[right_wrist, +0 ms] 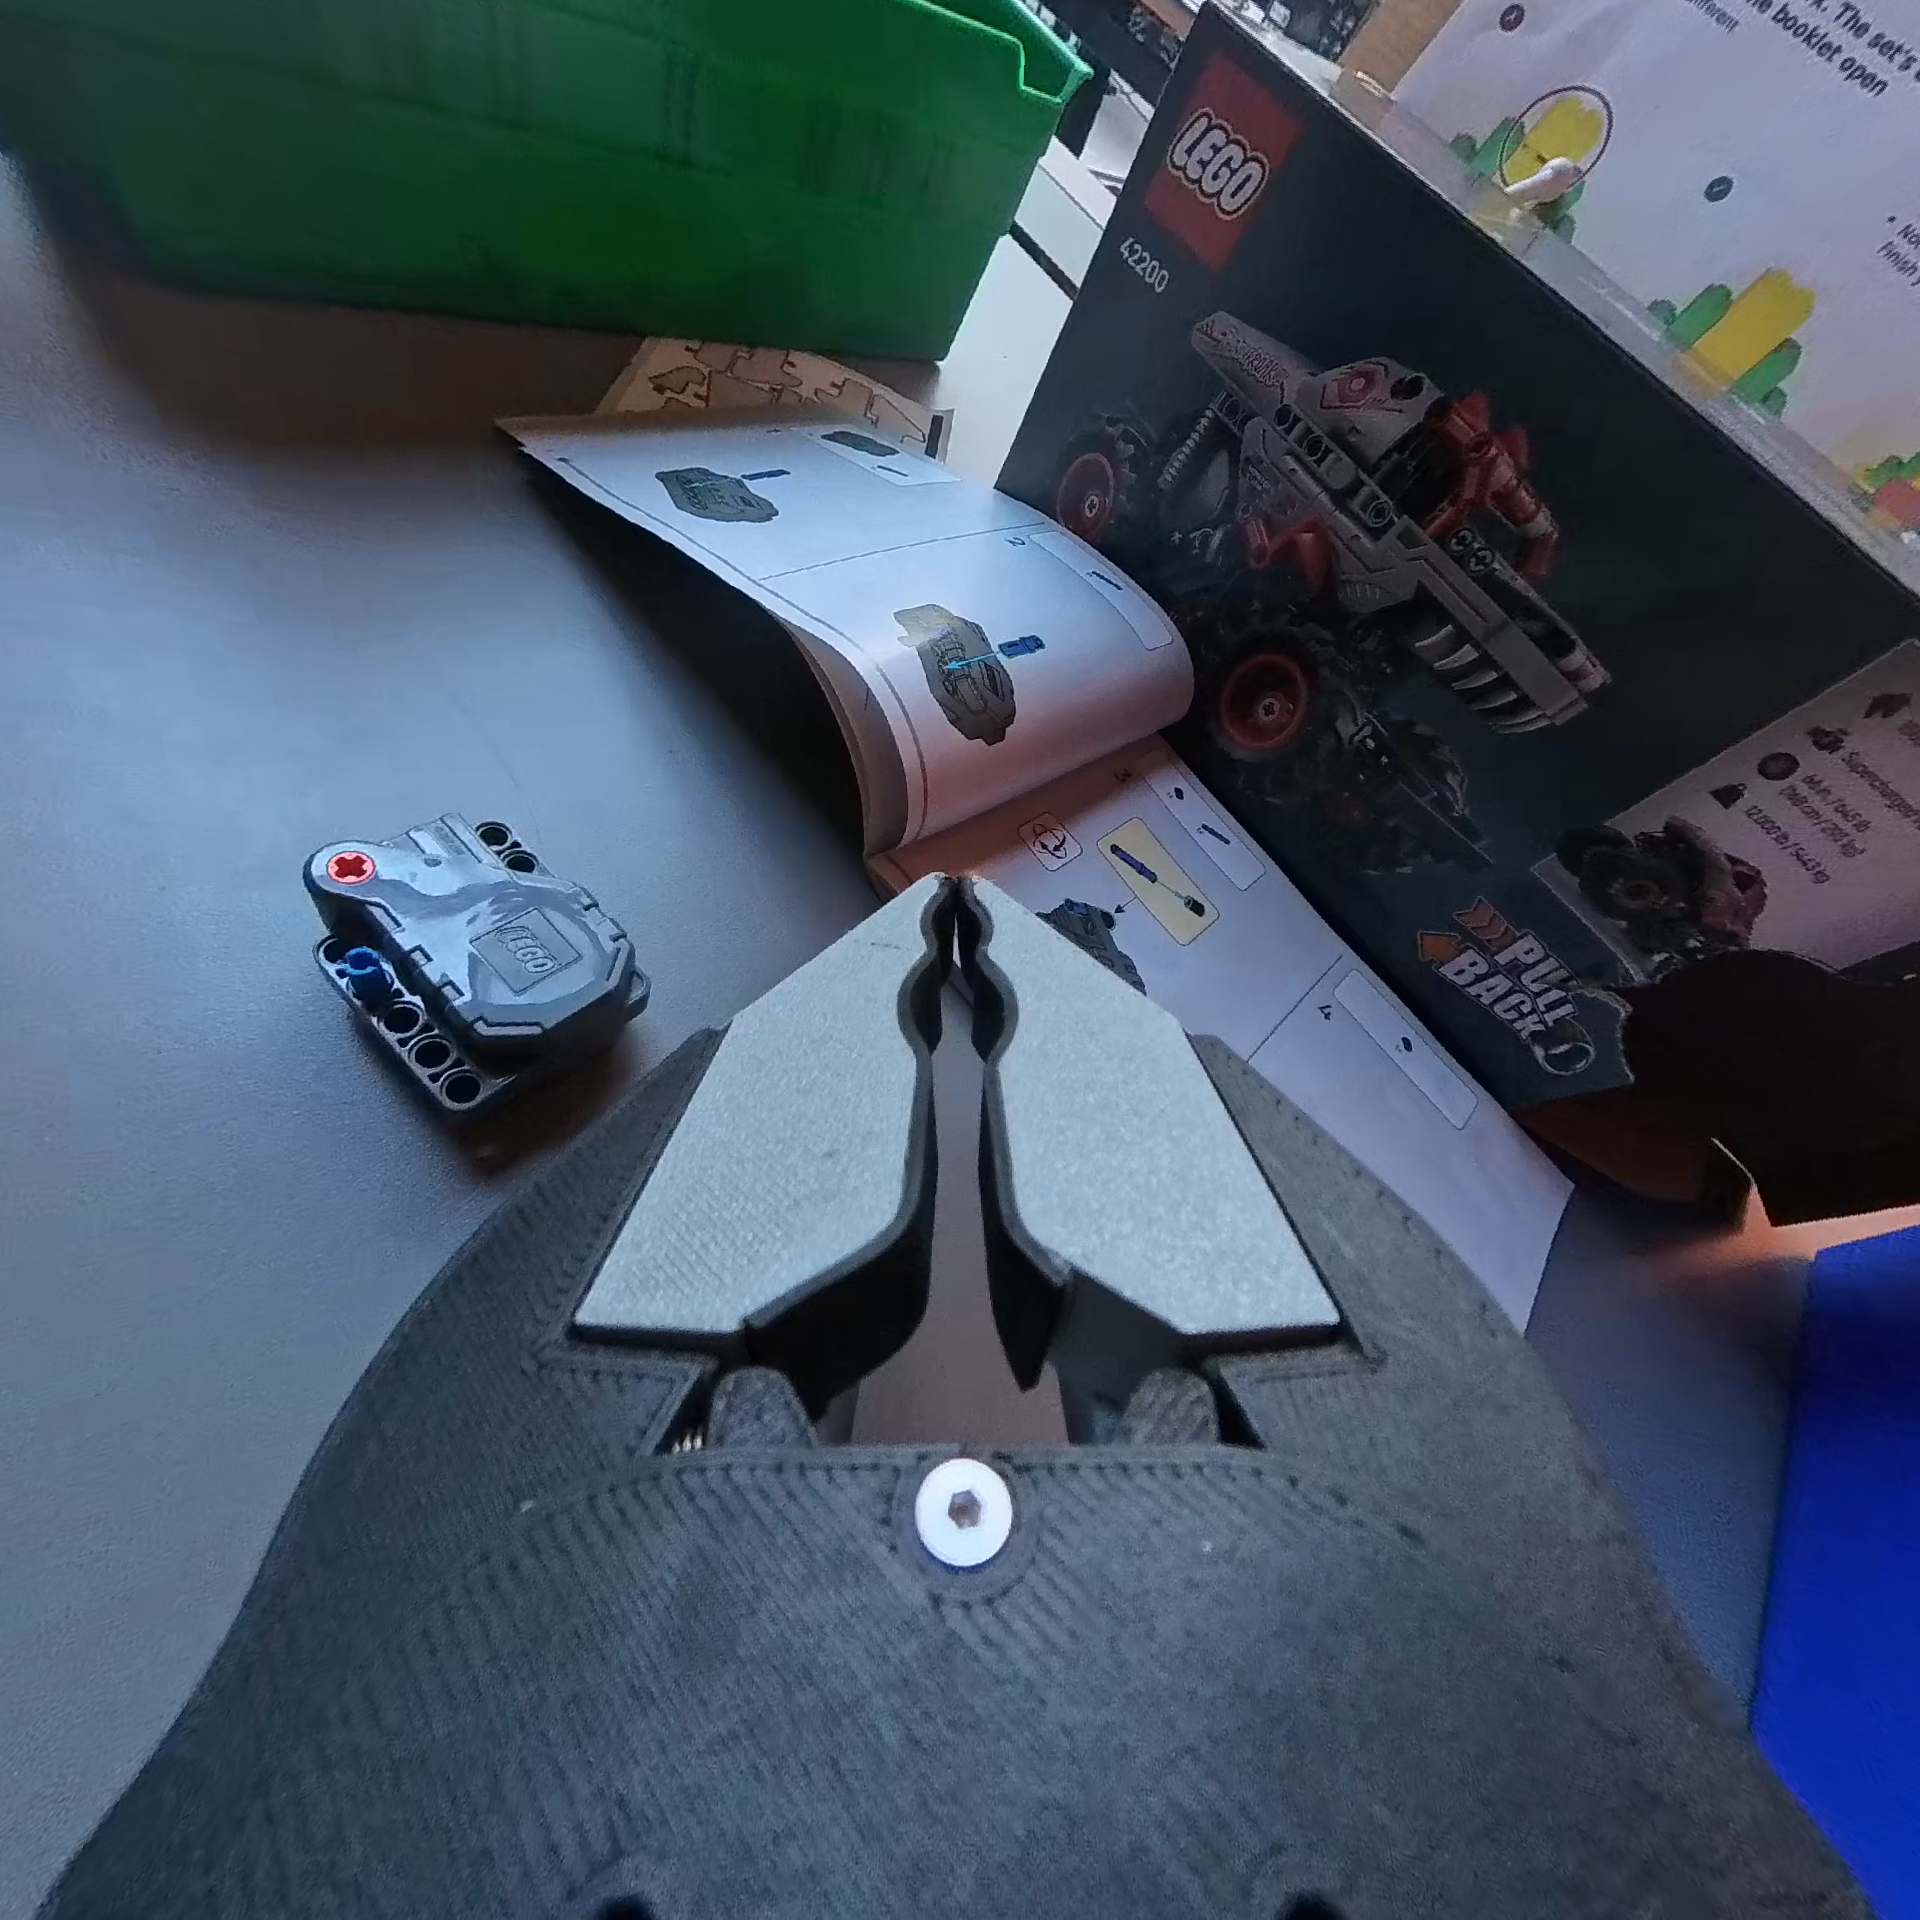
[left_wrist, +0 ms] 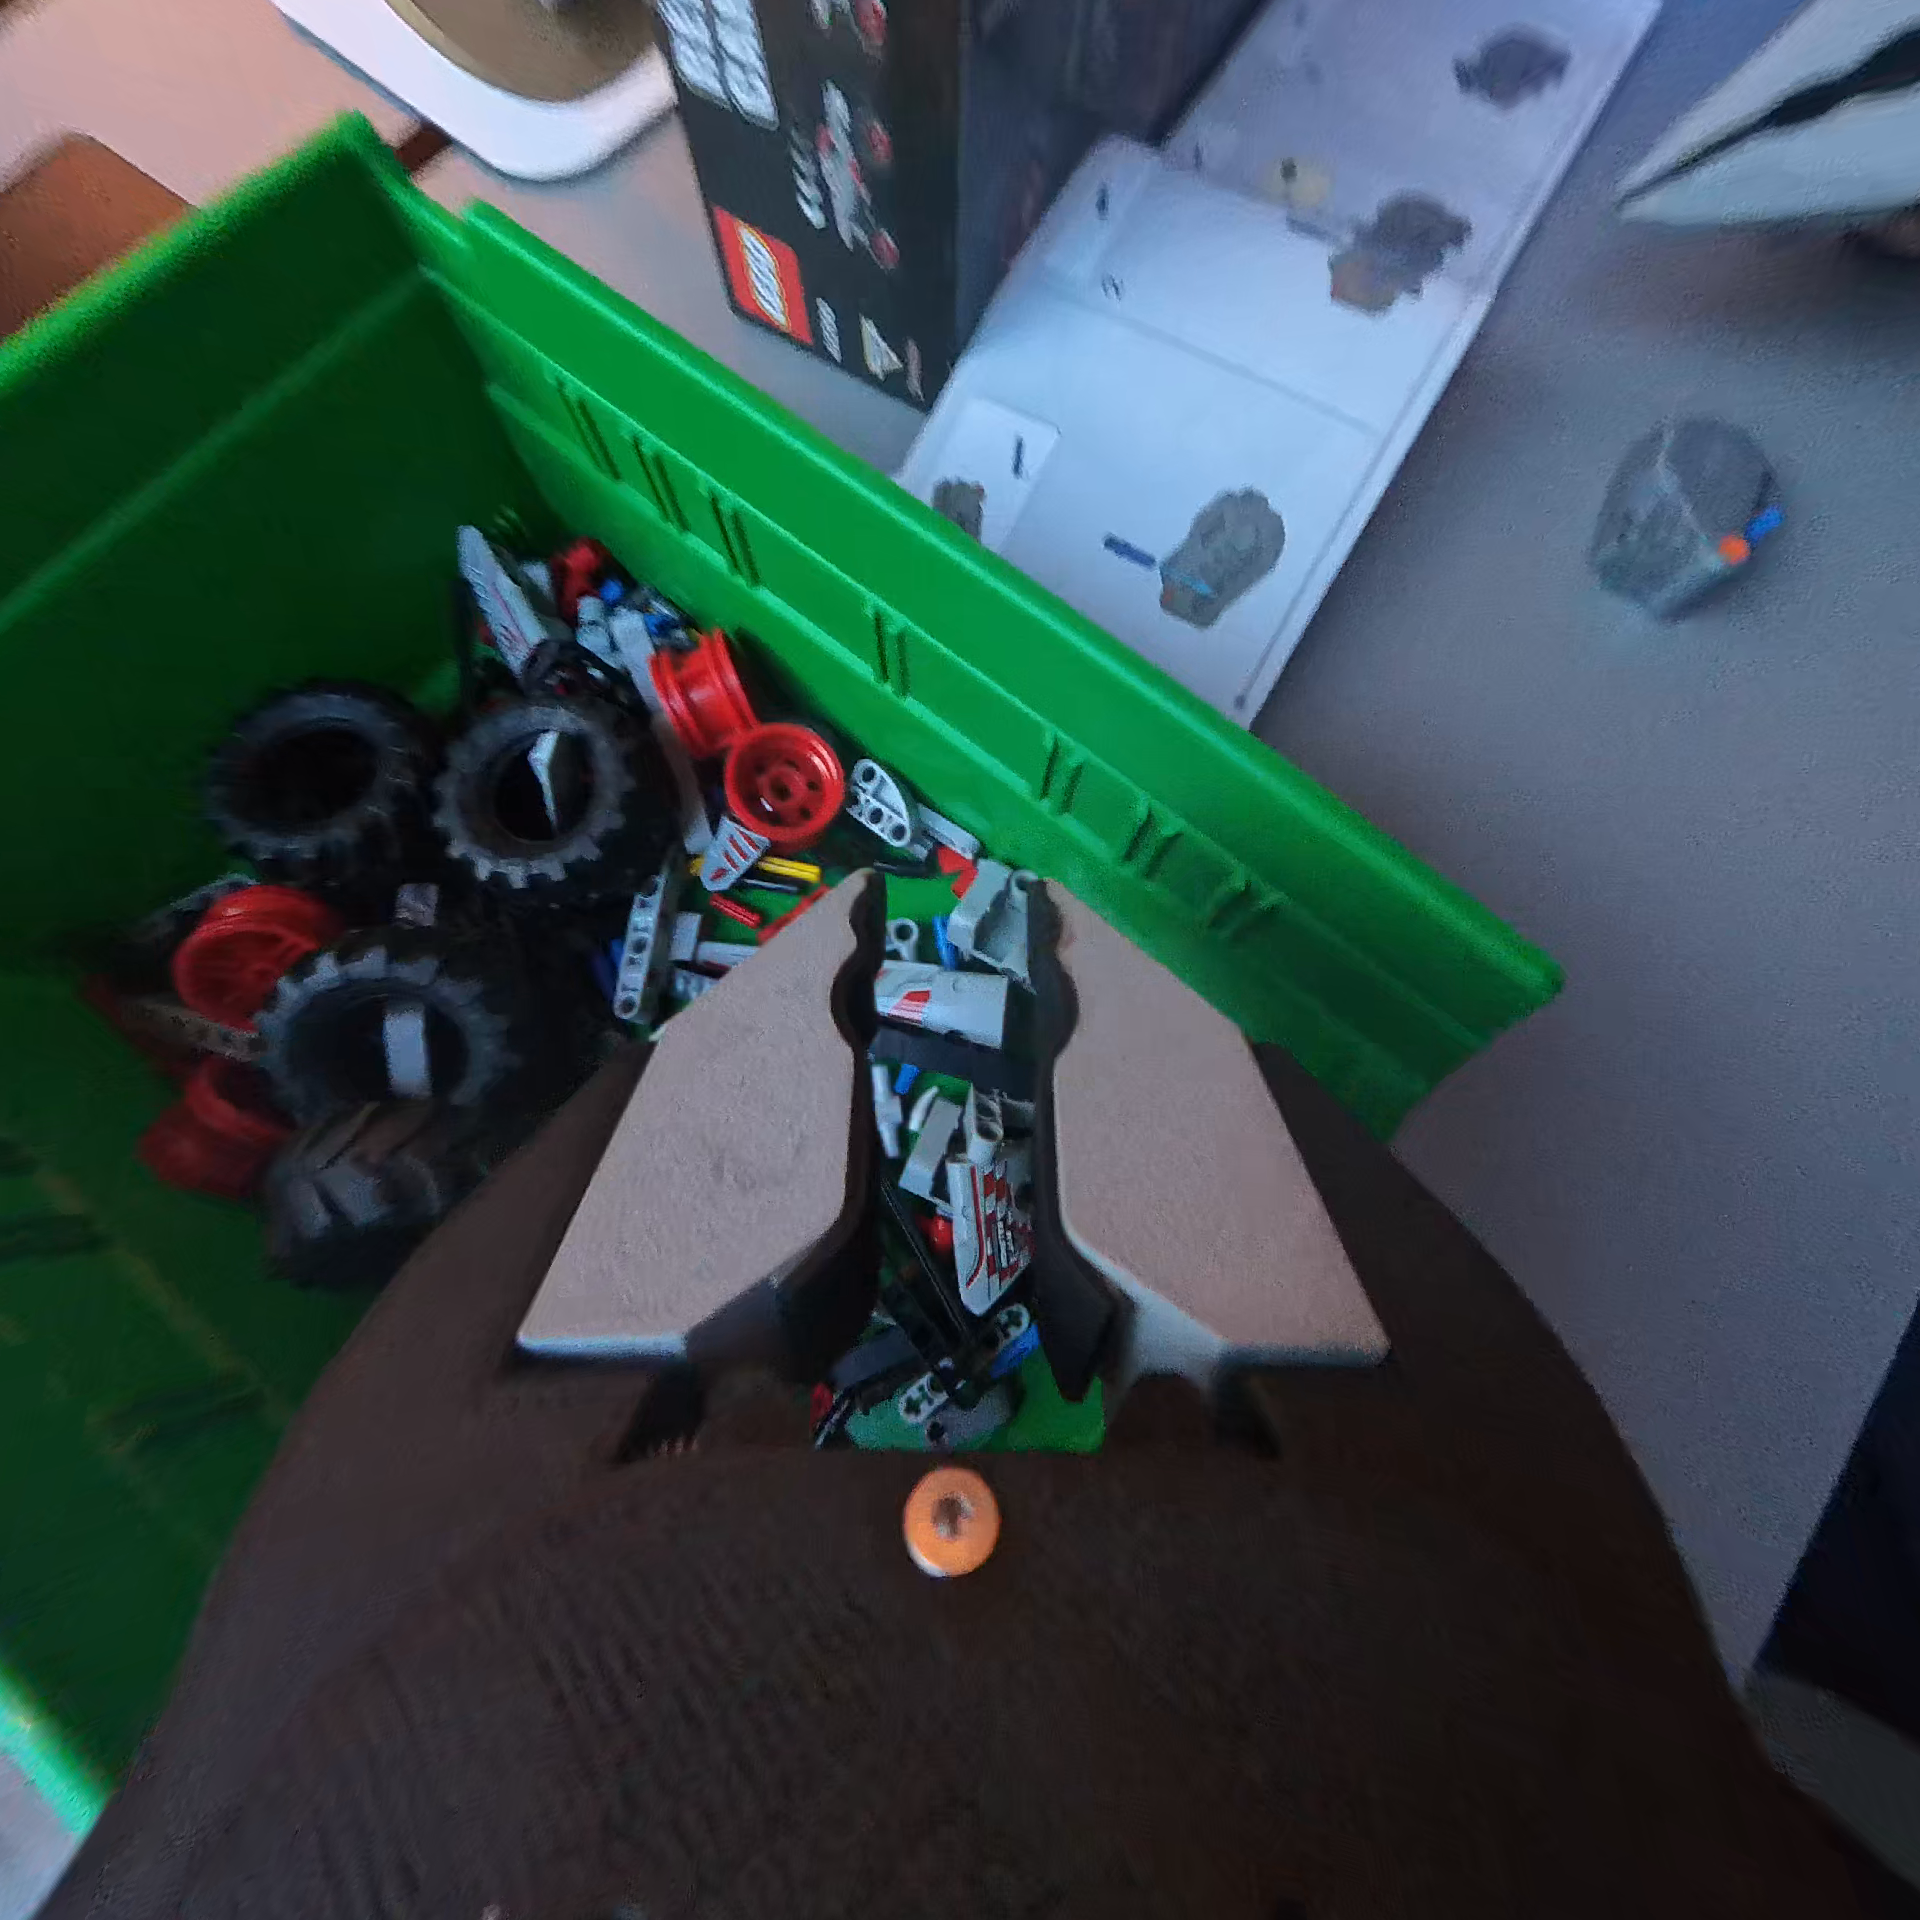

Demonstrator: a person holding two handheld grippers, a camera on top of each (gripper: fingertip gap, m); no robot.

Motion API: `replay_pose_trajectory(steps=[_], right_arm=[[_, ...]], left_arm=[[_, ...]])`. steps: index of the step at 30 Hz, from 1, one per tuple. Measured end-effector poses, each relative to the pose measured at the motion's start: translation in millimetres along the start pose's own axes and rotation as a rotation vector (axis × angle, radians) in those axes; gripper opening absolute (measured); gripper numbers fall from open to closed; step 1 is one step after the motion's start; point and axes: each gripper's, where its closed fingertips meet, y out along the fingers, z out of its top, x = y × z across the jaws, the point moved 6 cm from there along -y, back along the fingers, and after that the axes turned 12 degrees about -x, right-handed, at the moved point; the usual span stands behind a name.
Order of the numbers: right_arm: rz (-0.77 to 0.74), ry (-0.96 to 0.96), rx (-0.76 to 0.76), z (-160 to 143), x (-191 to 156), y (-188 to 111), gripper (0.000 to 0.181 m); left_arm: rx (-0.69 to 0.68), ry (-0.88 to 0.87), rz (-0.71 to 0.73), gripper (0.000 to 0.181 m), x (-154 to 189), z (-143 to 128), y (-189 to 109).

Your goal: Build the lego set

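Note:
A green bin holds loose lego parts: black tyres, red wheel hubs, grey and white panels and small pins. My left gripper hangs open over the bin's right side, above the small parts, holding nothing. A dark grey pull-back motor block with a blue pin and a red axle hole lies on the grey table; it also shows blurred in the left wrist view. My right gripper is shut and empty, just right of the motor block, over the open instruction booklet.
The dark lego box stands behind the booklet; it also shows in the left wrist view. The green bin sits at the far left in the right wrist view. A blue object is at the right edge. A printed sheet stands behind the box. The left gripper's tips are roughly 30 cm from the right gripper's. From my right tips it is roughly 8 cm to the dark grey pull-back motor block; from my left, 25 cm. Seen from the left wrist view as well.

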Motion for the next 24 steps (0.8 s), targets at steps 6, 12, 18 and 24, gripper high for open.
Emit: replay_pose_trajectory(steps=[6,12,18,24], right_arm=[[-0.003,-0.001,-0.026,-1,0,3,0.0],[-0.018,-0.019,-0.049,-2,0,7,0.0],[-0.009,-0.013,-0.048,-2,1,7,0.0],[-0.007,-0.003,-0.032,-1,2,6,0.0]], left_arm=[[-0.316,0.134,-0.061,0.018,3,-18,47],[-0.382,0.109,0.227,0.007,-39,-20,58],[-0.256,0.057,0.154,0.006,-39,-28,48],[-0.245,0.074,0.277,0.005,-46,-24,44]])
